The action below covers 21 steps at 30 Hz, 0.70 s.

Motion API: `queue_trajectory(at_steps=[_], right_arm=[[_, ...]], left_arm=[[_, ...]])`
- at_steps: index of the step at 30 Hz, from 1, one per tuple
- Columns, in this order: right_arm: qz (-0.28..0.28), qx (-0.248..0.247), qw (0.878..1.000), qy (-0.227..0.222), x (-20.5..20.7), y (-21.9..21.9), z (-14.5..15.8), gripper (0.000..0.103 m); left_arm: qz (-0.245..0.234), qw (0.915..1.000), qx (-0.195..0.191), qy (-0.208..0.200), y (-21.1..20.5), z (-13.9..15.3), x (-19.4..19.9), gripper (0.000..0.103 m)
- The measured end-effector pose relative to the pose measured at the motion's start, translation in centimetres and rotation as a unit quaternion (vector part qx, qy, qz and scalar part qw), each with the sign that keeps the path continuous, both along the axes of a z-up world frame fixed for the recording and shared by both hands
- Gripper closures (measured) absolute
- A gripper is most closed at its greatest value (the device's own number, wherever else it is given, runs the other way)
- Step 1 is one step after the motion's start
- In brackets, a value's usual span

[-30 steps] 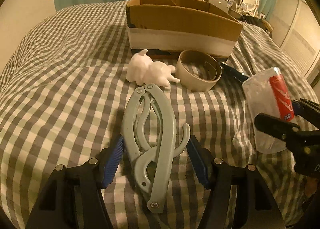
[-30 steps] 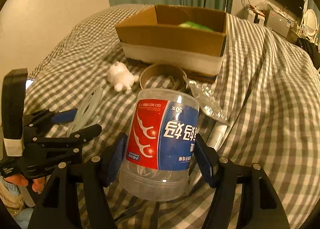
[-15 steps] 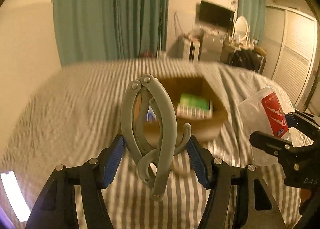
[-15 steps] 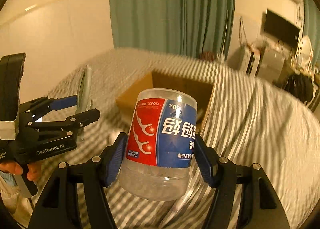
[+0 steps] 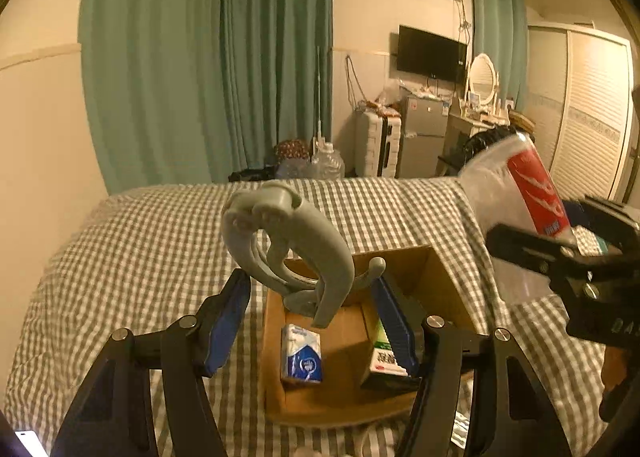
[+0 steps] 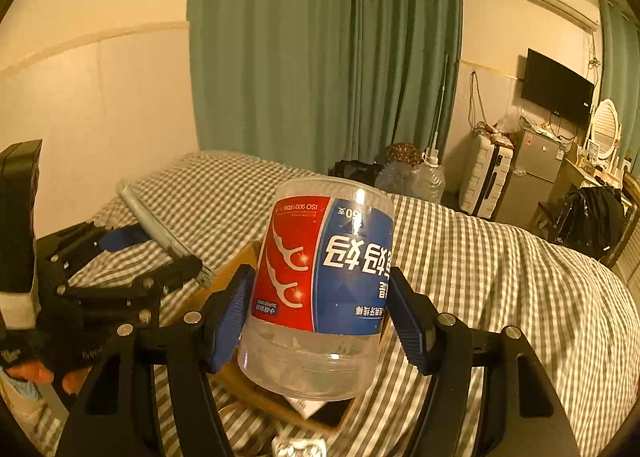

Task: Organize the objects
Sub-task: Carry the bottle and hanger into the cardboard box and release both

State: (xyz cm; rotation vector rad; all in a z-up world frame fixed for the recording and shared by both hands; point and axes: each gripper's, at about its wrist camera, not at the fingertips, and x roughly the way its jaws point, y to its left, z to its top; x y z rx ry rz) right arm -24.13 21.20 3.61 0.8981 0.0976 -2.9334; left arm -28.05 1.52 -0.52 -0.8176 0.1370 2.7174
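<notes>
Jaws are clamping both loads, the left gripper (image 5: 312, 313) on the folding hanger (image 5: 296, 241) and the right gripper (image 6: 320, 313) on the floss-pick jar (image 6: 320, 285), so you are best lowering each well inside the cardboard box (image 5: 436, 277) before letting go.

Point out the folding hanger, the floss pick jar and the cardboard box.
folding hanger (image 5: 328, 253): left wrist view, on its broad grey arm.
floss pick jar (image 6: 324, 269): right wrist view, on the red and blue label.
cardboard box (image 5: 344, 341): left wrist view, on the bare inner floor.
</notes>
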Motion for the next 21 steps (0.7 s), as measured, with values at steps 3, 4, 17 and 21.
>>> queue_trajectory(at_steps=[3, 4, 17, 21], right_arm=[[-0.002, 0.012, 1.000, -0.023, -3.5, 0.1, -2.4, 0.038], [-0.004, 0.014, 0.999, -0.035, -4.7, 0.2, -3.6, 0.038], [-0.020, -0.001, 0.998, -0.054, -6.0, 1.7, -7.4, 0.037], [-0.025, 0.007, 0.999, -0.024, -3.8, 0.9, -4.6, 0.032]], left_arm=[[-0.006, 0.9997, -0.010, -0.022, 1.0, -2.6, -2.4, 0.038], [-0.007, 0.9994, -0.012, -0.030, 1.3, -3.5, -2.8, 0.038], [-0.016, 0.9951, -0.023, -0.095, 2.6, -8.8, -5.1, 0.038], [-0.014, 0.9959, -0.023, -0.086, 1.6, -6.9, -3.3, 0.036]])
